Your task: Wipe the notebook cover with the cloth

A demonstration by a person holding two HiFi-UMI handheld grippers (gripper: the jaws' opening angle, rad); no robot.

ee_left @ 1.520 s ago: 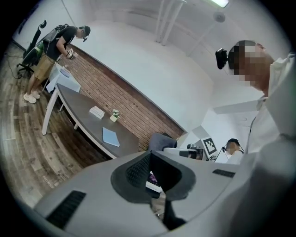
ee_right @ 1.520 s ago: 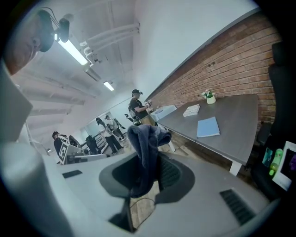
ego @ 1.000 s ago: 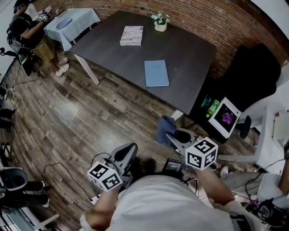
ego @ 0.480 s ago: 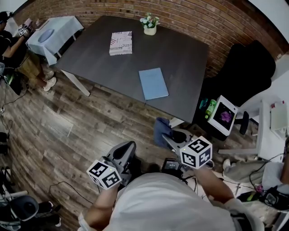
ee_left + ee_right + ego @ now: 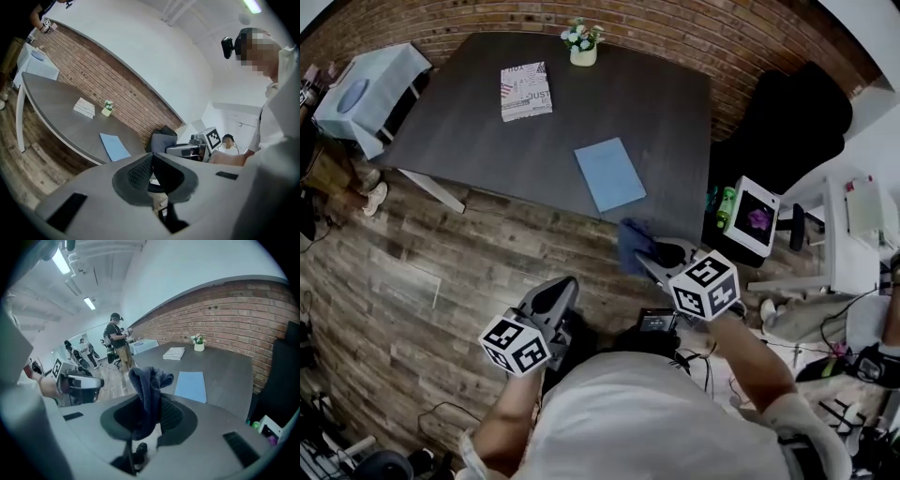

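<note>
Right hand-held gripper (image 5: 150, 414) is clamped on the cloth (image 5: 148, 380), its jaws pinching the lower folds so that a bunched dark blue wad stands up above the tips. Left hand-held gripper (image 5: 151, 168) has its jaws closed together with nothing between them, and hangs low near the person's body, well apart from the counter (image 5: 656, 112).

As a judgement, the cloth will handle soft and limp: it looks like a thick, fleecy rag that will flop and fold rather than lie flat, so the free wad, not the pinched part, should meet the cover. Holding it low, as now, leaves enough loose fabric to press down and drag.

The notebook (image 5: 608, 174) lies flat near the counter's front edge, closed, with a plain pale blue cover, set at a slight angle to the edge. It looks thin and light, so it may slide under a sideways wipe; the empty gripper could pin a corner or the spine side. The cover seems smooth and matte, with no marks I can make out.

Farther back on the counter lie a patterned book (image 5: 526, 90) and a small potted plant (image 5: 582, 45), both well apart from the notebook. The cloth is in the air, near the counter's edge and not touching the notebook.
</note>
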